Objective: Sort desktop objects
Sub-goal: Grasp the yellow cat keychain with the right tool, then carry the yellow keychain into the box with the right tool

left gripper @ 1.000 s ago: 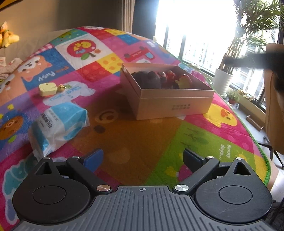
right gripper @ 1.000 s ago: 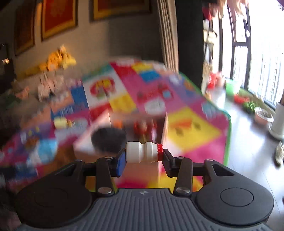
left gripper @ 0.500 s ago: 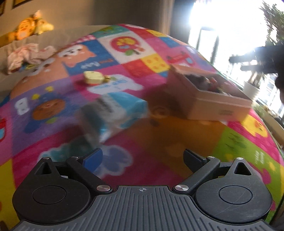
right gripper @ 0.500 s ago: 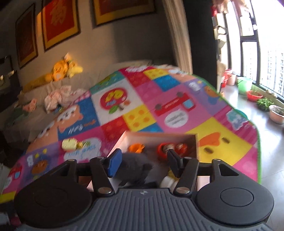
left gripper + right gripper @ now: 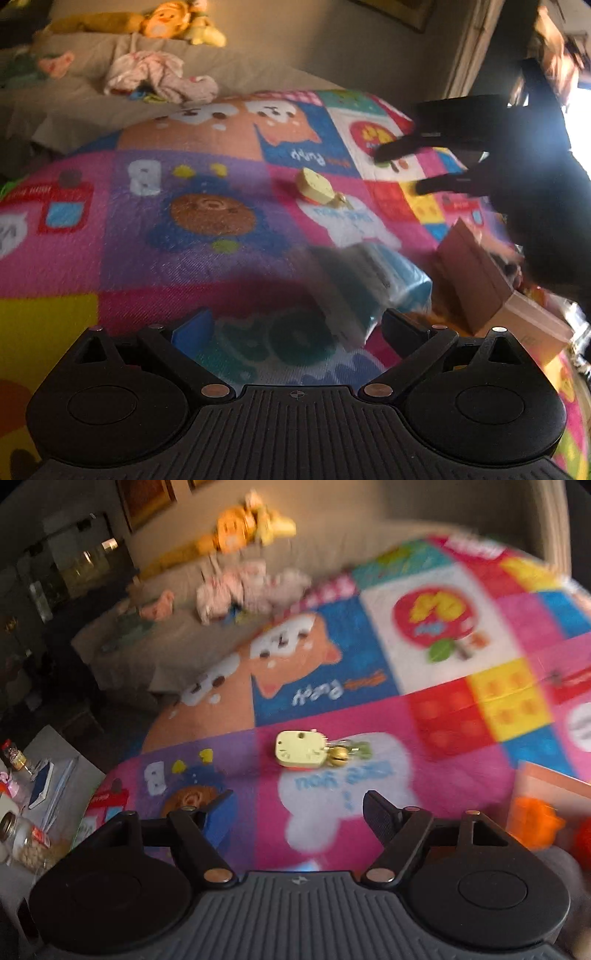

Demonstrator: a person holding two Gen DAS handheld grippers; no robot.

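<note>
A pale yellow charm (image 5: pixel 300 748) with a gold bell lies on the colourful play mat (image 5: pixel 369 657), just beyond my right gripper (image 5: pixel 299 812), whose jaws are opening with nothing between them. In the left wrist view the same yellow charm (image 5: pixel 317 185) lies further off, and a blue and white tissue pack (image 5: pixel 373 284) sits blurred in front of my left gripper (image 5: pixel 295 328), which is open and empty. The cardboard box (image 5: pixel 476 284) stands at the right, with the right gripper's dark shape (image 5: pixel 443 162) above the mat. The box's corner (image 5: pixel 546 786) holds orange and red toys.
A beige sofa (image 5: pixel 92 92) with a yellow plush toy (image 5: pixel 173 22) and crumpled cloth (image 5: pixel 159 77) runs along the far side. In the right wrist view a low side table (image 5: pixel 55 775) with jars and a book stands at the left, off the mat.
My right gripper let the small white bottle go over the box, opened, and swung left toward the yellow charm. My left gripper swung left too, so the tissue pack now lies ahead.
</note>
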